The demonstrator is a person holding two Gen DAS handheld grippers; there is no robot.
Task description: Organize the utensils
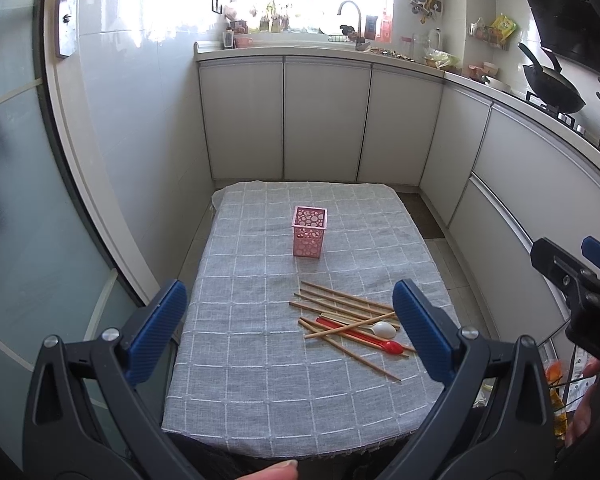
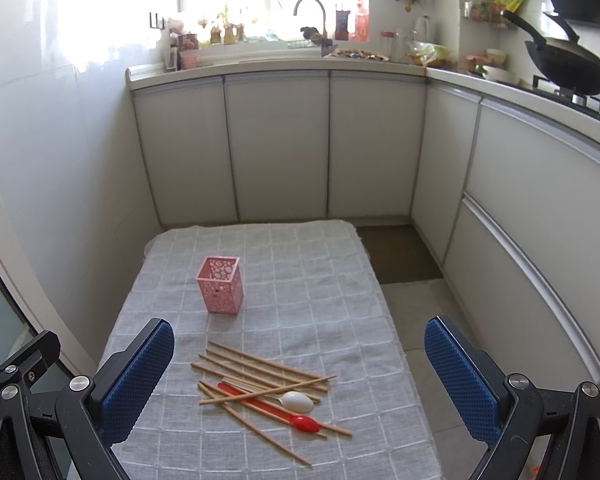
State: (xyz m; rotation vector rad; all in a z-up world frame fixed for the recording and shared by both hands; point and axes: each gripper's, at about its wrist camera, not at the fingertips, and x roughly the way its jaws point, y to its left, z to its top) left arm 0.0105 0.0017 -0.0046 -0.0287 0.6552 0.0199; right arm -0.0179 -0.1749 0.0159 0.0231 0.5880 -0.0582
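Left wrist view: the left tongs [image 1: 290,322] stand wide open with nothing between the blue pads [image 1: 156,330], held above the near part of the bench [image 1: 236,400], which is draped in a grey checked cloth. The pink perforated holder [image 1: 309,231] stands upright ahead of the tongs, just right of their midline and well beyond the tips, with nothing seen in it. The wooden chopsticks [image 1: 342,308] lie loose and crossed in a pile on the cloth, ahead and toward the right finger, whose pad overlaps the pile's right end in this view. In the pile lie a white spoon [image 1: 382,329] and a red spoon [image 1: 364,338], bowls pointing right, with chopsticks crossing over and under them. The right tongs [image 1: 572,268] show at the right edge, off the side of the bench; I cannot tell their opening from here.

Right wrist view: the right tongs [image 2: 300,380] are also spread wide, gripping nothing, held over the near end of the bench [image 2: 340,280]. The chopsticks [image 2: 260,372] lie between the two fingers, nearer the left one, fanned and crossed. The white spoon [image 2: 296,401] and the red spoon [image 2: 284,412] rest among them, bowls toward the right finger. The pink holder [image 2: 220,285] stands upright beyond the pile, ahead of the left finger and apart from the utensils. Part of the left tongs' black frame [image 2: 16,372] shows at the lower left edge.
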